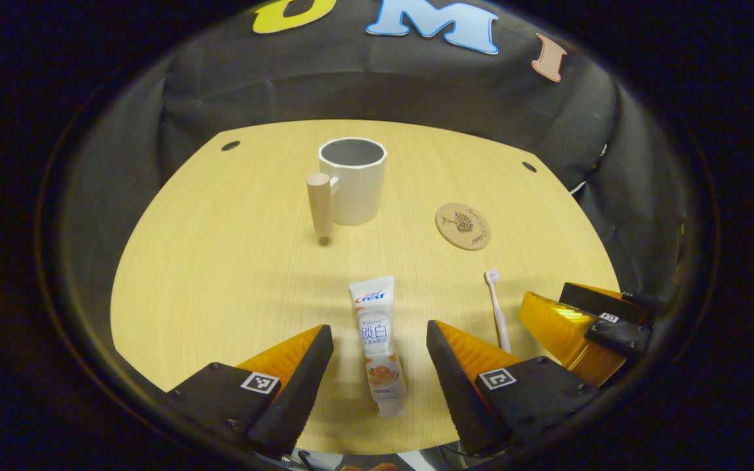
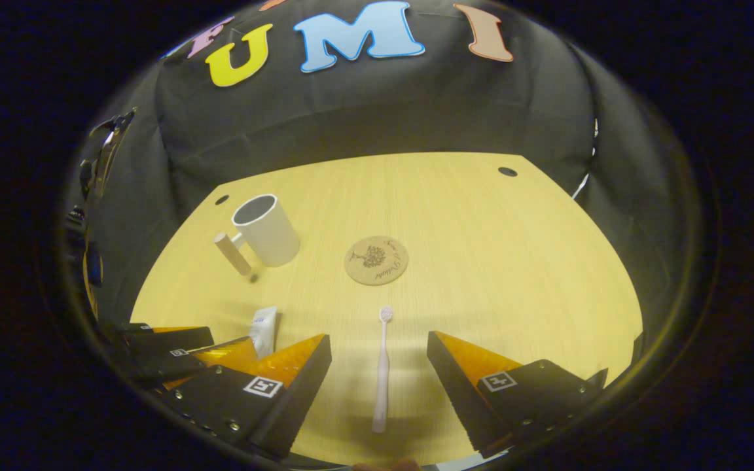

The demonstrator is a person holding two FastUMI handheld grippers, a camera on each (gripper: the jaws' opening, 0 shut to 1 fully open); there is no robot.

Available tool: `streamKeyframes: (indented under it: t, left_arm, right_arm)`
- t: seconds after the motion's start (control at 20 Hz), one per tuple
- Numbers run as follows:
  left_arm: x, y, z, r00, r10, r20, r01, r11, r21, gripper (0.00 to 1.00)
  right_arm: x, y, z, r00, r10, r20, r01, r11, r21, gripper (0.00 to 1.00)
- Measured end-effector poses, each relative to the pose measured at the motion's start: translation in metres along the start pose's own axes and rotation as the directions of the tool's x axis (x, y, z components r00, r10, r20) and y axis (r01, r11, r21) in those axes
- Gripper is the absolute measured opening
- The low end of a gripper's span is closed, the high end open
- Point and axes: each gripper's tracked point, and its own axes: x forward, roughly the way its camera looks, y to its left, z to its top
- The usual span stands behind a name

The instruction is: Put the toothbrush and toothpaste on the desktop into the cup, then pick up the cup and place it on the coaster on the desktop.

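Toothpaste (image 1: 377,343) lies flat between my left gripper's (image 1: 380,366) wide-open fingers, which grip nothing. My right gripper (image 2: 380,376) is equally spread and empty, the toothbrush (image 2: 382,369) lying between its fingers. Farther back on the tabletop (image 1: 220,275) I see the cup (image 1: 352,180) standing upright, the coaster (image 1: 463,226) apart to its right.

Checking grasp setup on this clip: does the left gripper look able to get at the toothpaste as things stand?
Probably yes. The left gripper is open, with the toothpaste lying flat on the desktop between its fingers, and nothing sits in the way.
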Motion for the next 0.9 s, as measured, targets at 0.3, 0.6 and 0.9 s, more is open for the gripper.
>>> streamKeyframes:
  t: [0.3, 0.6, 0.9]
  left_arm:
    - [0.025, 0.007, -0.022, 0.995, 0.008, -0.099, -0.010, 1.000, -0.010, 0.95]
    - [0.039, 0.013, -0.034, 0.985, 0.037, -0.168, -0.039, 0.999, -0.008, 0.95]
    - [0.043, 0.015, -0.033, 0.981, 0.066, -0.183, -0.064, 0.998, 0.017, 0.92]
  right_arm:
    - [0.024, -0.003, -0.031, 0.992, -0.013, -0.125, 0.018, 0.999, 0.041, 0.94]
    - [0.038, -0.003, -0.051, 0.978, -0.021, -0.207, 0.031, 0.998, 0.046, 0.94]
    - [0.039, -0.006, -0.061, 0.958, -0.045, -0.284, 0.054, 0.998, 0.024, 0.97]
